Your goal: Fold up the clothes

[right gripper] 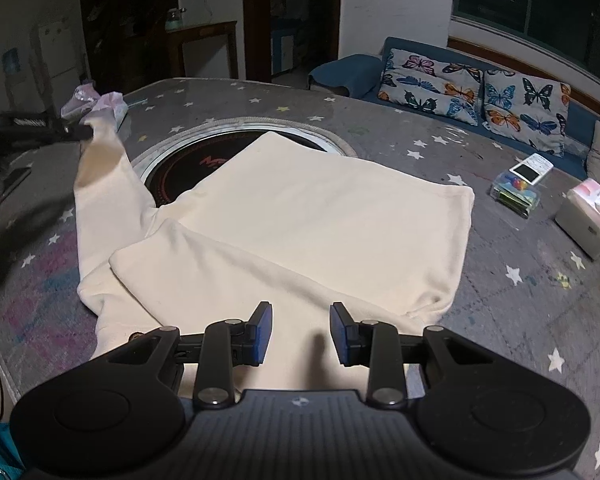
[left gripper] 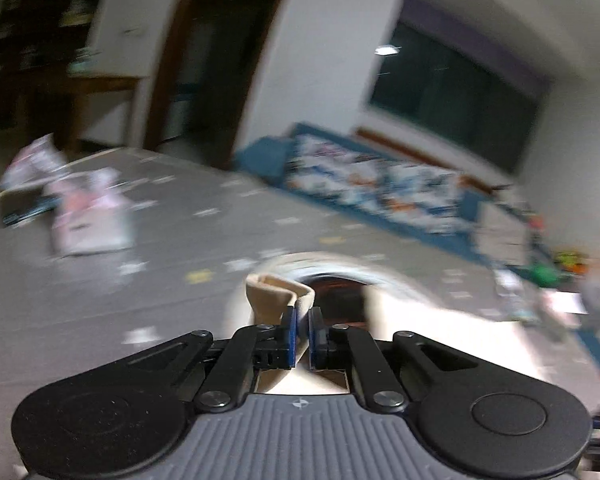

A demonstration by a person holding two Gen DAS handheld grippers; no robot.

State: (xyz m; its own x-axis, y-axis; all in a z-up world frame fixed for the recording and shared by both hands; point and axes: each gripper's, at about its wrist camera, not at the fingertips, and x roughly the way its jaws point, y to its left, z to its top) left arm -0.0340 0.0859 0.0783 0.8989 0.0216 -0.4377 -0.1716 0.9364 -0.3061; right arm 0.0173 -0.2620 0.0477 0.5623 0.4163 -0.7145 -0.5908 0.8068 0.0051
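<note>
Cream sweatshirt (right gripper: 300,208) lies spread on the star-patterned grey table cover (right gripper: 500,280), partly over a round black hotplate (right gripper: 188,168) set in the table. Left gripper (left gripper: 302,330) is clamped on the cuff (left gripper: 278,294) of one sleeve, lifted off the table. Right gripper (right gripper: 300,334) hangs over the near hem, fingers apart, gripping nothing.

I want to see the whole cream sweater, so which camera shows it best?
The right wrist view. There the cream sweater lies spread on the starry table cover, and its sleeve is lifted by the left gripper. The left wrist view is blurry and shows only the pinched cuff and a pale patch of cloth.
</note>
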